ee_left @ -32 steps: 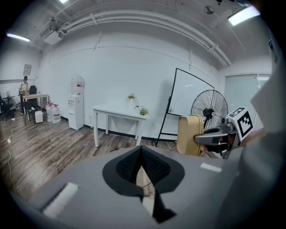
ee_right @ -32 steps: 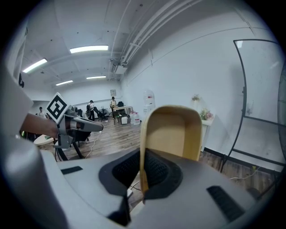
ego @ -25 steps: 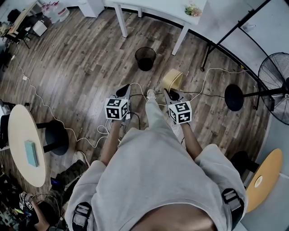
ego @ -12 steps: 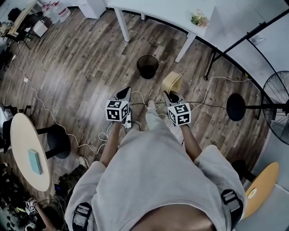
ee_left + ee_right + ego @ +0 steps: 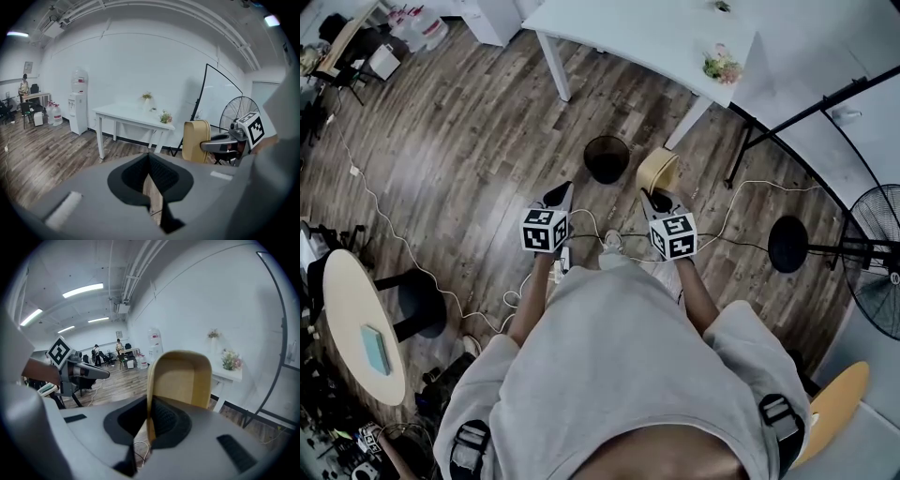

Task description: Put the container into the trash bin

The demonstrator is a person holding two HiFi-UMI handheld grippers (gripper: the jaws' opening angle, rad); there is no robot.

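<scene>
The tan plastic container (image 5: 657, 169), a round tub with an open mouth, hangs in the air above the brown wood-plank floor (image 5: 469, 159). It is clamped by its side wall in the right claw (image 5: 649, 194). The right gripper view shows one pad inside the tub and the other outside, both pressed on the thin wall. In the head view the tub is just right of the black mesh trash bin (image 5: 607, 158). The bin stands on the floor, apart from the tub and near a leg of the white bench (image 5: 619, 33). A small pot of flowers (image 5: 722, 67) sits on that bench. The left claw (image 5: 561, 192) is held level with the right one, clenched with nothing between its pads. A black standing fan (image 5: 874, 234) stands at the far right edge.
</scene>
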